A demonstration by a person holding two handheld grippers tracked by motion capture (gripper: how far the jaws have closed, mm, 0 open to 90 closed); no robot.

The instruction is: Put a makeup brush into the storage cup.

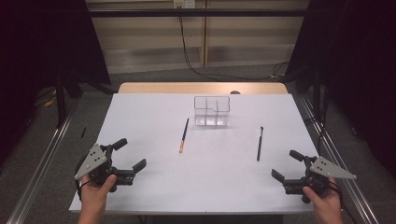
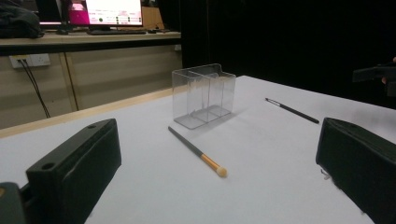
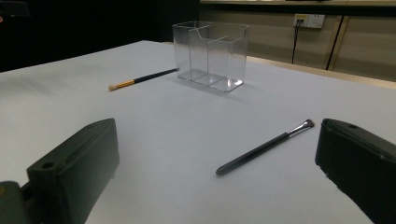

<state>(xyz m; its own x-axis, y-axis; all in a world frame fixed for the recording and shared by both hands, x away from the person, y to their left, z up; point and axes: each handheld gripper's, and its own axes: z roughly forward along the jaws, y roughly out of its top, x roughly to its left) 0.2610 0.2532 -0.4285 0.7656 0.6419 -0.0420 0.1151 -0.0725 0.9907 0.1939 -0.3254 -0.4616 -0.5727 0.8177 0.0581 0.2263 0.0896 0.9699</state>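
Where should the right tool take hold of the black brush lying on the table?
Grip the black brush at mid-handle, coming from above with the right tool open across it. It lies flat on the table, thin and straight, with free space on both sides.

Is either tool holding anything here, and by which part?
Nothing is held. The left tool and right tool are both open above the table, apart from both brushes.

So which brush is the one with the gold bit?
Find the clear plastic box on the white table. Just left of it lies a thin dark brush with a gold band. The all-black brush on the right has none.
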